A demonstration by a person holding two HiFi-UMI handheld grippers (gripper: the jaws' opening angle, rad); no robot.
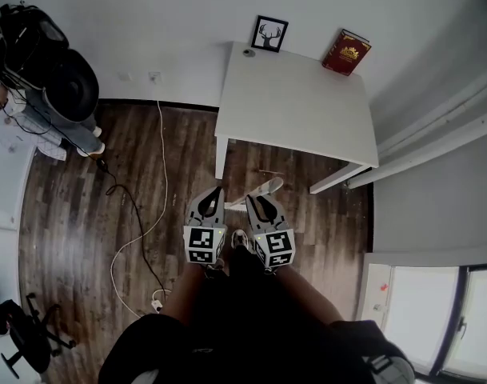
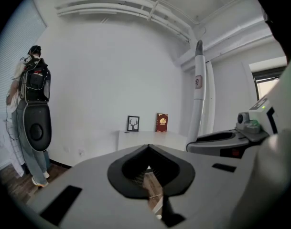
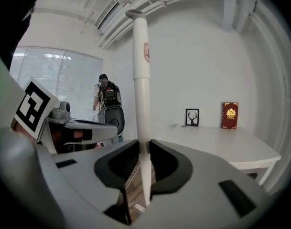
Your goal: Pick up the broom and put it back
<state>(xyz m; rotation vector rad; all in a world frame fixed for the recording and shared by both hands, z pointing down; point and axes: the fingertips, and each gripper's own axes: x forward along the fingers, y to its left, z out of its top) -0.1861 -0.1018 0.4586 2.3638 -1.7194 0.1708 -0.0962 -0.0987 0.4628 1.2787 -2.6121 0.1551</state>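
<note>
A: What sort of room is it?

B: It has a dark wood-plank floor point(image 1: 75, 214), white walls, and one white square table point(image 1: 291, 110) set against the wall. One black-framed deer picture point(image 1: 269, 33) and one red hardback book point(image 1: 346, 52) stand upright at its far edge. One white cable point(image 1: 161, 158) and one black cable point(image 1: 115, 189) trail over the floor.

A: And the white-handled broom point(image 3: 141, 80)?

B: It stands upright in front of the table. The right hand-held gripper point(image 3: 144, 144) has its jaws clamped on the handle. The left hand-held gripper point(image 2: 148, 149), just beside it, has its jaws pressed together on nothing.

A: Do the views differ?

B: The head view looks down the handle, so the broom is foreshortened. The gripper views show its full height. They also show a standing person with a black backpack rig point(image 2: 34, 80) side-on.

A: Tally?

B: Two hand-held grippers, one broom, one table, one picture, one book, two cables, one other person.
</note>
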